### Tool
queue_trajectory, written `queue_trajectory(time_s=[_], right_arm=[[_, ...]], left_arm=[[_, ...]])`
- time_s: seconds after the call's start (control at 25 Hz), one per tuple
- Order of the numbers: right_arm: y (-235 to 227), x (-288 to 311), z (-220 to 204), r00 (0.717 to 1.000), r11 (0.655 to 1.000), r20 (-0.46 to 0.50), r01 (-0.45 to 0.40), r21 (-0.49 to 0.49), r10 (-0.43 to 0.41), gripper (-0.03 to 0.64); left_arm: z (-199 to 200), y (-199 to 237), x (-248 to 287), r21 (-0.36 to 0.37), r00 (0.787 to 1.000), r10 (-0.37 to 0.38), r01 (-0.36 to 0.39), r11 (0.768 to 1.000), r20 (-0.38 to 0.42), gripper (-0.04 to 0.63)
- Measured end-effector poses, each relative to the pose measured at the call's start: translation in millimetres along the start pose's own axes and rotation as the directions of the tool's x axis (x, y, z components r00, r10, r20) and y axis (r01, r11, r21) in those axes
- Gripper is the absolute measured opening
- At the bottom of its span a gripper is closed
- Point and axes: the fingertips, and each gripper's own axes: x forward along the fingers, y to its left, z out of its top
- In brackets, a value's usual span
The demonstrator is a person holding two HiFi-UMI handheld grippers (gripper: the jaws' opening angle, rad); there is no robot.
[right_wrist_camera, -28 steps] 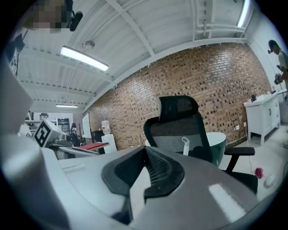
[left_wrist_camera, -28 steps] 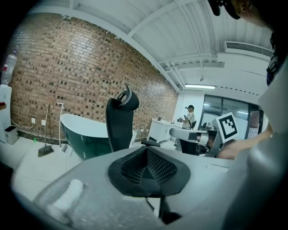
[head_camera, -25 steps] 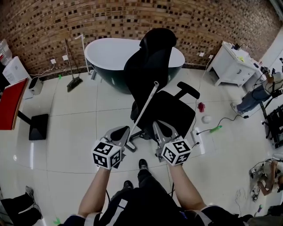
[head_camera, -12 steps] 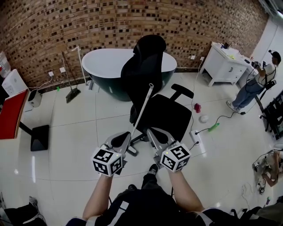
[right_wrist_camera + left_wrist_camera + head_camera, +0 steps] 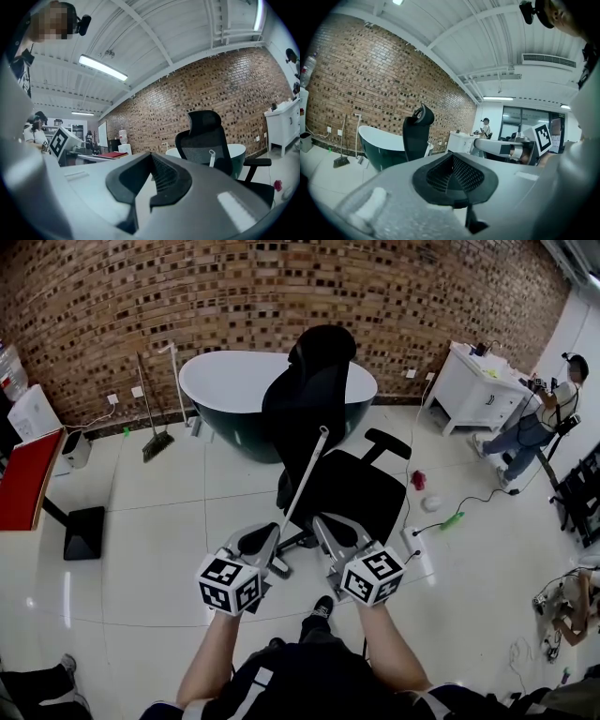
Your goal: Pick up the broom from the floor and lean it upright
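**Head view:** the broom isn't lying flat. Its handle rises steeply from btwn the grippers, tip over the chair seat. The brush end is hidden under the hands. The handle's low end runs in at the left gripper tip. The right gripper sits just beside, apart from the handle. So pick-up looks done and the lean is not yet made. Can't tell if the handle touches the seat edge.

Room: the chair is right ahead, w/ the tub behind it and the wall beyond. There is open floor to the left, where a wall broom stands; prob the clearest way to a leaning spot. On the right a power strip w/ cable lies near, and a person is well apart.

**Left gripper view:** pads drawn together, no gap seen. The jaw's own bulk hides what the tip pinches; judged to be the handle.

**Right gripper view:** jaws nearly closed, w/ a thin pale slit btwn the pads and nothing nameable in it; judged empty. The broom tip shows in front of the chair back.
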Motion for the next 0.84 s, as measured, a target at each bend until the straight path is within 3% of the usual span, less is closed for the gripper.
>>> queue_trajectory(time_s=[0.84], right_arm=[[-2.2,7.5,5.9,1.0,1.0,-0.006,0.008,-0.006,-0.008,0.005]], left_arm=[[6.6,4.4,5.0,0.003,1.0,-0.018,0.018,1.0,0.005,0.0]])
